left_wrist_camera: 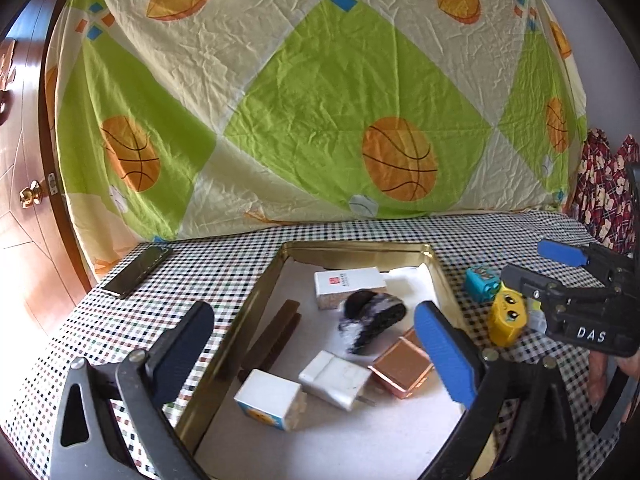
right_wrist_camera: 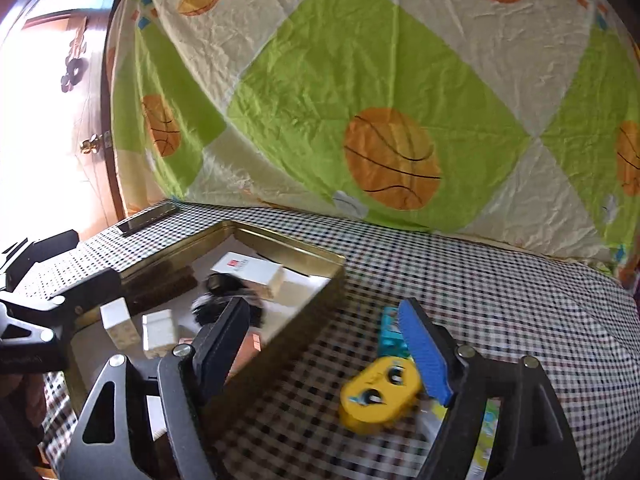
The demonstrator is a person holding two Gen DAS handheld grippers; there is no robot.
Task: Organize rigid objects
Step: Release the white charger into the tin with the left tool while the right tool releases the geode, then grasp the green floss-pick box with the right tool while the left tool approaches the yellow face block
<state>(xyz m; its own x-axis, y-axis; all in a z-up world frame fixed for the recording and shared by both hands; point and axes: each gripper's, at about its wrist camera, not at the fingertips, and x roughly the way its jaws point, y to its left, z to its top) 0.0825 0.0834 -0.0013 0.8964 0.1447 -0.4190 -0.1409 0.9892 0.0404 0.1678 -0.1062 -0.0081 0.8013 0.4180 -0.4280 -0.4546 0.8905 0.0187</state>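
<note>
A gold tin tray (left_wrist_camera: 260, 292) on the checked table holds a white box with a red mark (left_wrist_camera: 348, 282), a black-and-white furry object (left_wrist_camera: 370, 320), brown sticks (left_wrist_camera: 276, 334), a white charger (left_wrist_camera: 336, 380), a copper box (left_wrist_camera: 400, 368) and a white block (left_wrist_camera: 270, 400). My left gripper (left_wrist_camera: 316, 344) is open and empty above the tray. My right gripper (right_wrist_camera: 324, 344) is open and empty, straddling the tray's right wall (right_wrist_camera: 304, 316). A yellow toy with eyes (right_wrist_camera: 380, 396) and a teal toy (right_wrist_camera: 390, 332) lie on the table by its blue finger (right_wrist_camera: 424, 352). Both toys show in the left wrist view, yellow (left_wrist_camera: 508, 316) and teal (left_wrist_camera: 482, 284).
A dark phone (left_wrist_camera: 138, 270) lies at the table's back left. A basketball-print sheet (left_wrist_camera: 320, 100) hangs behind the table. A wooden door (left_wrist_camera: 20, 200) stands at the left. A pale card or packet (right_wrist_camera: 484, 432) lies under the right gripper's blue finger.
</note>
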